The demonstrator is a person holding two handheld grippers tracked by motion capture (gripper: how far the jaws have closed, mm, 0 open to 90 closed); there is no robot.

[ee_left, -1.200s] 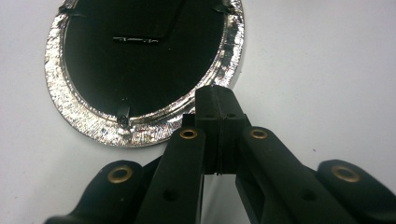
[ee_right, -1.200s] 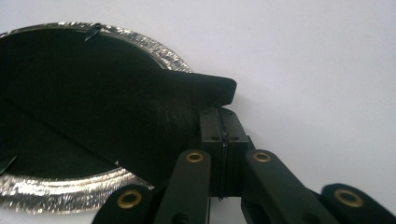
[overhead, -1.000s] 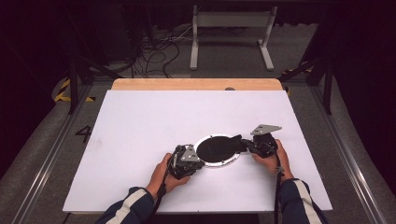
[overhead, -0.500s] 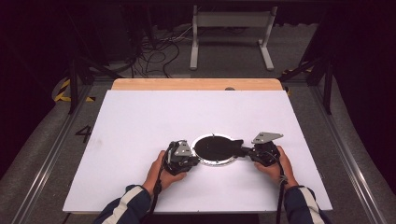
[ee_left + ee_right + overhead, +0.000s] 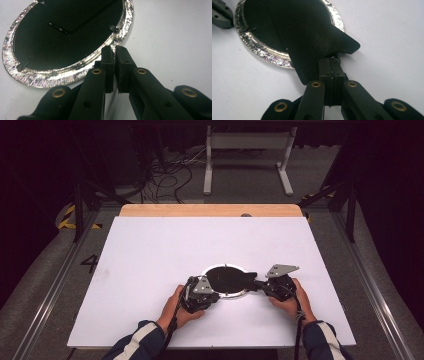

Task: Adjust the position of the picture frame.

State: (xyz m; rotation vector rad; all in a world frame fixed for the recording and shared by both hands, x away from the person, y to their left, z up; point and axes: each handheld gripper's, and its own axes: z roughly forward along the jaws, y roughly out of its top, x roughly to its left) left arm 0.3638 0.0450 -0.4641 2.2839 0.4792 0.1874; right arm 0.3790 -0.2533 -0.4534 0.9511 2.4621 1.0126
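Two grippers work at one foil dish (image 5: pixel 223 294), which lies on the white board (image 5: pixel 150 250), in its near half.

Right gripper (image 5: pixel 331 58): jaws pressed together, pinching the edge of a black sheet (image 5: pixel 312 37). From the jaws, the sheet runs forward over the dish's near rim and covers much of its dark inside. In the high view the right gripper (image 5: pixel 257 283) sits just right of the dish, the sheet (image 5: pixel 230 279) stretched from it across the dish.

Left gripper (image 5: pixel 114 50): jaws nearly together, a thin slit between the pads; they have just been closing a little. Tips are at the dish's crimped rim (image 5: pixel 110 43); whether the foil is caught between them I cannot tell. In the high view the left gripper (image 5: pixel 207 292) is at the dish's left edge.

Beyond the dish, the board lies bare out to a wooden strip (image 5: pixel 210 210) at its far edge.
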